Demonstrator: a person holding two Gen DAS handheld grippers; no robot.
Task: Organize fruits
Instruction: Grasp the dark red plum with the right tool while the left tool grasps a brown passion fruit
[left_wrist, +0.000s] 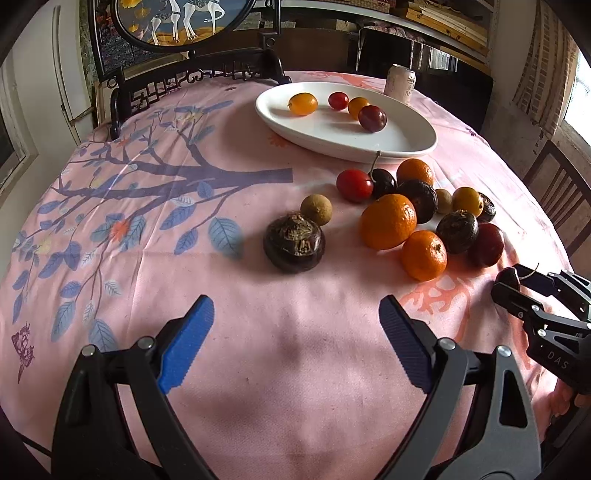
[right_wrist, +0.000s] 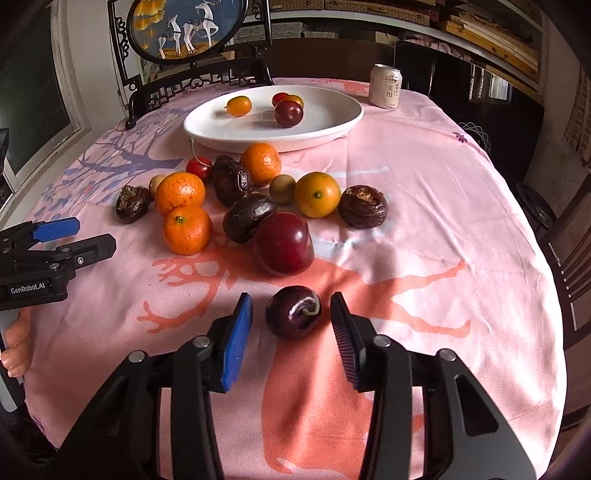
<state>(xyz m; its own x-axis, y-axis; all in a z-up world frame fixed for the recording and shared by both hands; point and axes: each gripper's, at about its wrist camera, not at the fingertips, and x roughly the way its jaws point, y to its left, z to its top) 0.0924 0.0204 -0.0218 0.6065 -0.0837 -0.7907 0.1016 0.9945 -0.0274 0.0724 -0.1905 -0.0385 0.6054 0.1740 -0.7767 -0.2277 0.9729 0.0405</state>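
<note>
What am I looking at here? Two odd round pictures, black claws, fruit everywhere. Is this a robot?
No robot: a person holds a two-finger gripper in each hand, each carrying a wide-angle camera. One picture looks along the left gripper, wide open over bare tablecloth. The other looks along the right gripper, whose pads flank a dark cherry without touching it. Beyond lie mandarins, water chestnuts and a plum. The white plate already holds four small fruits. Nothing is held.

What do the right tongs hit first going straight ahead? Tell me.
The right tongs, open, already straddle a small dark purple cherry on the pink cloth; it comes first. The large dark red plum lies beyond, depth uncertain.
</note>
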